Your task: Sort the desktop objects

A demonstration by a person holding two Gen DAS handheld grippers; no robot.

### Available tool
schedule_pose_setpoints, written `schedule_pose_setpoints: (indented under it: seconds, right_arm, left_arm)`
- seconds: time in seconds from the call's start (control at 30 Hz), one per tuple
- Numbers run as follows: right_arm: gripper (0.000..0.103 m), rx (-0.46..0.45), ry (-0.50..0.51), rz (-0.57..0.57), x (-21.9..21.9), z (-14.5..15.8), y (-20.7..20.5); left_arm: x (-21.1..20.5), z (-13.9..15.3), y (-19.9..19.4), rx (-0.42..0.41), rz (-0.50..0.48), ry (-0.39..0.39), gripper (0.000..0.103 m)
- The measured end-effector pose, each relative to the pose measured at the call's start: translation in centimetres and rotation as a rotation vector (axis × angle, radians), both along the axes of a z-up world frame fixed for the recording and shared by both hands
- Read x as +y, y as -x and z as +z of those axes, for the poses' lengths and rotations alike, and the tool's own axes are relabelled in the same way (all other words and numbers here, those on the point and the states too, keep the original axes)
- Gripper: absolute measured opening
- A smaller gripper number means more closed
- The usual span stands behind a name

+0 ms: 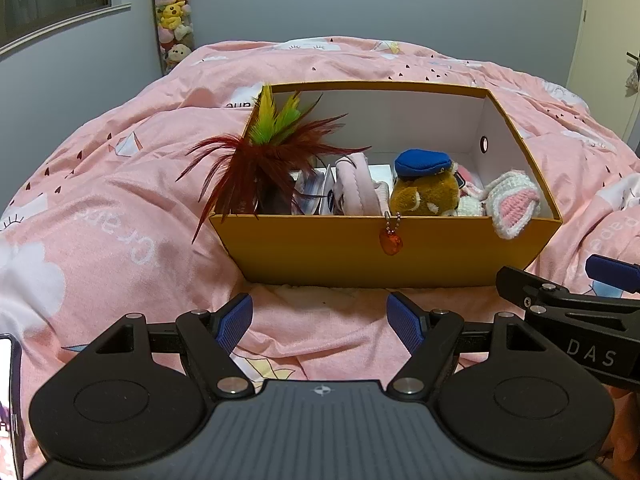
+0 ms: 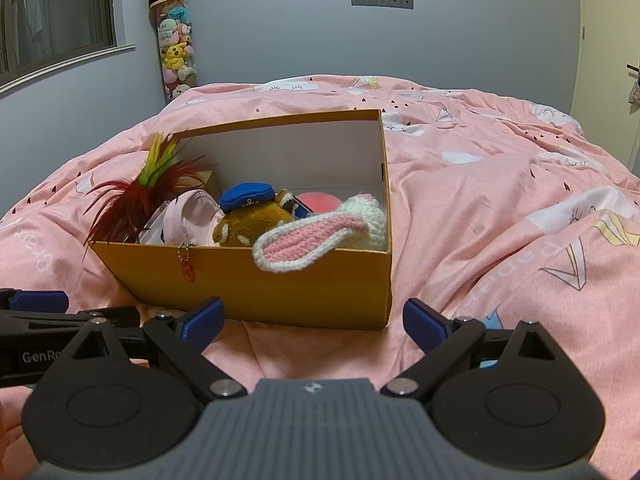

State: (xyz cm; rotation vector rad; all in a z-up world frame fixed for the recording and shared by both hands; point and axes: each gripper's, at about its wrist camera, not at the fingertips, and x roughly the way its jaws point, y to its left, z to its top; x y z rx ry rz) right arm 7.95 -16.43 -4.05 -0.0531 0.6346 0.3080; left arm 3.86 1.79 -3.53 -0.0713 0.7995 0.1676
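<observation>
Here, a filled orange box [image 1: 360, 252] sits on a pink bedspread [image 1: 100, 208], both grippers hanging empty before it.

The left gripper [image 1: 320, 322] and right gripper [image 2: 314, 320] have fingers spread, holding nothing. Inside the box, a feather toy [image 1: 256, 160] stands at 9 o'clock, a capped plush [image 1: 424, 188] at centre, and a crocheted ear [image 2: 308, 246] drapes over the rim.

The room was lit softly and evenly from above, rather dim. The dark glass window [image 2: 56, 8] gave no daylight. Shadows were weak. Fisheye distortion bent the edges; corners were black, focus sharp.
</observation>
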Motion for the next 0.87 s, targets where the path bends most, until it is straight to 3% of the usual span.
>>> schedule_pose_setpoints:
  seconds: [0.87]
  right_arm:
    - [0.096,-0.003,0.007,-0.003,-0.07,0.08,-0.04]
  left_arm:
    - [0.07,0.26,-0.02,-0.004,-0.002,-0.003,0.087]
